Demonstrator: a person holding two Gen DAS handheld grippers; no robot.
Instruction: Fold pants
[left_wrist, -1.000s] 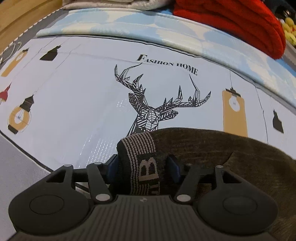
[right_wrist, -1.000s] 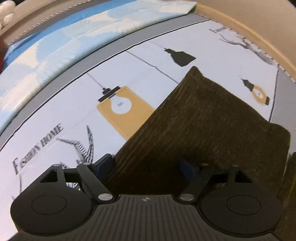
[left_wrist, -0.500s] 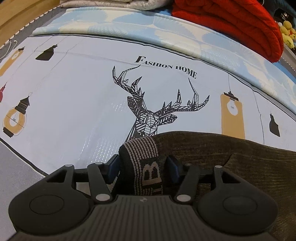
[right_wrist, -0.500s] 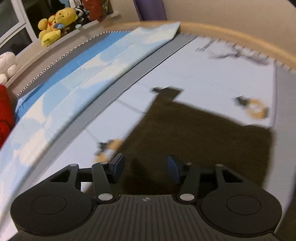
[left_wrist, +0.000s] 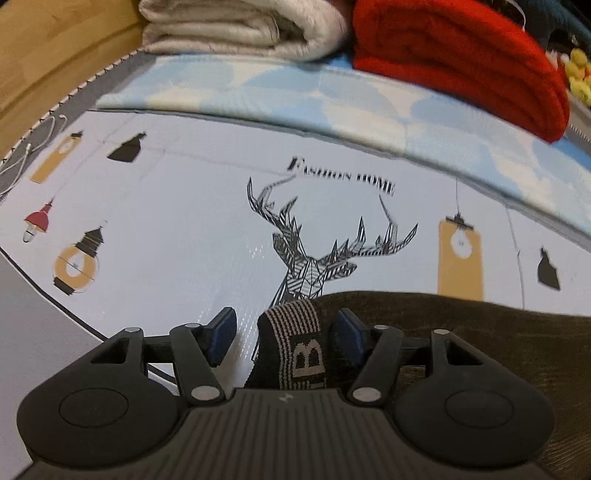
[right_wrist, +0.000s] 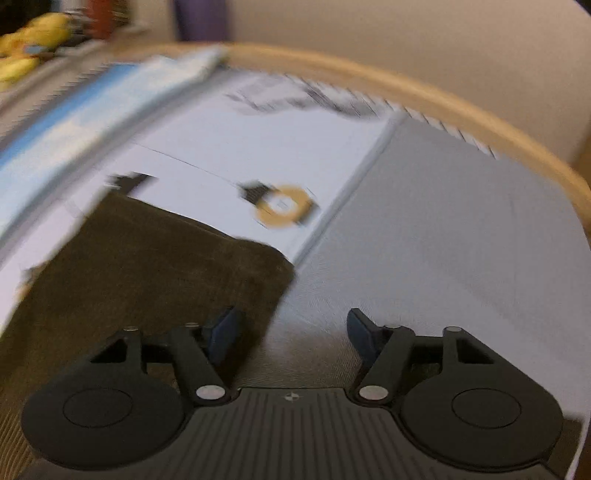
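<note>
Apparently between folds: pants lying flat and dark on the printed mat, already doubled over by the look of the squared far edge in the right wrist view, with a further fold judged still to come. Next move calls for closing on the cloth again, each side taking an edge, then carrying it across without dragging the layer underneath.

In the left wrist view, spreading from 6 o'clock out to 3 o'clock, with the striped waistband standing up between the fingers. Left gripper spread, waistband near the 3 o'clock pad and well clear of the other; contact too close to call.

In the right wrist view, blurred, filling 7 to 10 o'clock. Right gripper spread wide over bare grey mat, gripping nothing, cloth corner just behind the 9 o'clock finger.
</note>
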